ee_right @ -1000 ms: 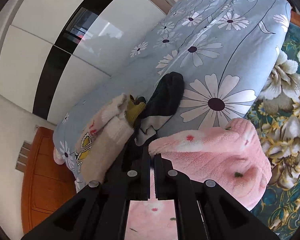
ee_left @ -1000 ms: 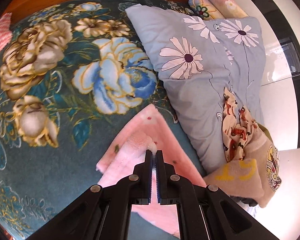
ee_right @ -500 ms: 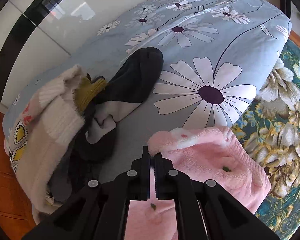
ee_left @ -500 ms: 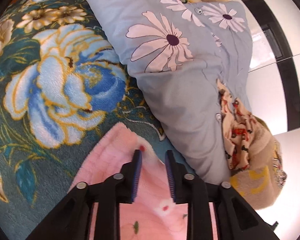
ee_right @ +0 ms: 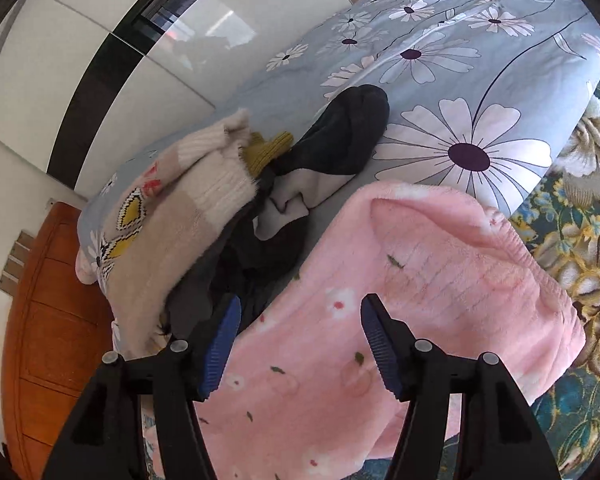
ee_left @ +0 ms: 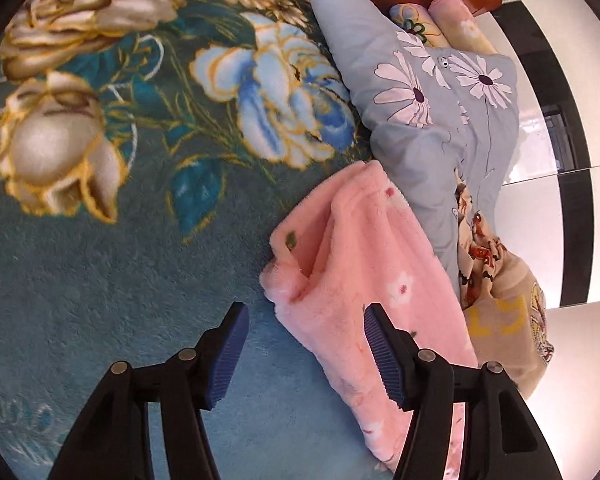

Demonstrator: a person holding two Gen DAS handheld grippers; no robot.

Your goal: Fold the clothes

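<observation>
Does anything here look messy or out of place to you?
Yes. Beside the folded pink fleece garment, an unfolded heap lies on the daisy quilt: a cream sweater, something mustard and a dark garment, tangled together. The pink piece's top edge also gapes open rather than lying flat.

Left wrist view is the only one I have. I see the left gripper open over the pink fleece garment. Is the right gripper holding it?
Observer: No. The right gripper is open, with the pink fleece garment lying loose beyond its fingers.
Operator: What other clothes wait on the right side?
Observer: A pile lies on the daisy-print duvet: a cream knit sweater on top, with a dark garment beside it.
Operator: Anything between those two?
Observer: Yes, a mustard-yellow knit piece pokes out between them.
</observation>
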